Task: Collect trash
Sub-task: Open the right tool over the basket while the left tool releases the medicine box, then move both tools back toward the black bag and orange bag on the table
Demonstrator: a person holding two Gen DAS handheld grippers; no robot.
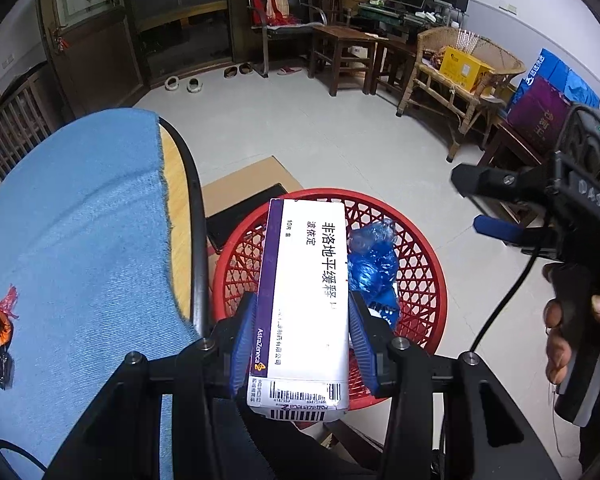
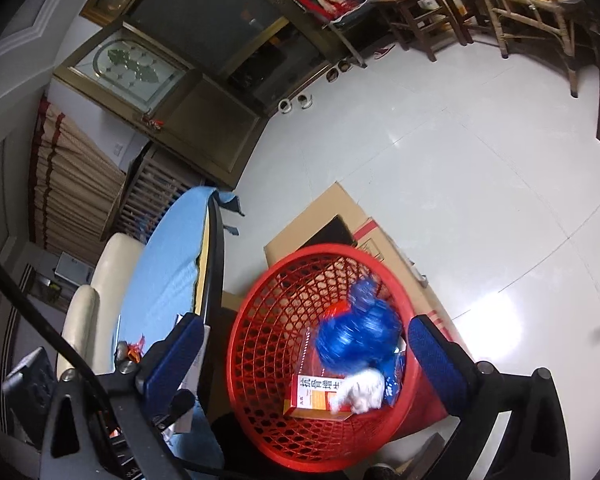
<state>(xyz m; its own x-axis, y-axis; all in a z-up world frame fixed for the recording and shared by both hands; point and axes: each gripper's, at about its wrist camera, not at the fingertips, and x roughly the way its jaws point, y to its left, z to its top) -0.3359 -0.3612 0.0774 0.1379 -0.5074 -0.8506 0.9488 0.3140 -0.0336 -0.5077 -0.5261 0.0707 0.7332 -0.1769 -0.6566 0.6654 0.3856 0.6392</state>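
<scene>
Over the red mesh wastebasket (image 1: 419,264), the left gripper (image 1: 303,344) clamps a white-and-purple medicine box (image 1: 305,300); the right gripper (image 2: 303,360) hangs wide open, empty. Released too near the basket's desk-side rim, the long box could catch and tip out.

A blue cloth (image 1: 80,220) covers the table (image 1: 176,200) — beyond it, a wicker chair (image 1: 459,80) and slippers (image 1: 184,84).

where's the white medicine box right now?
In the left wrist view, the white medicine box is clamped in the left tool, held over the red basket, right of the blue-covered table and beside the blue bag.
</scene>
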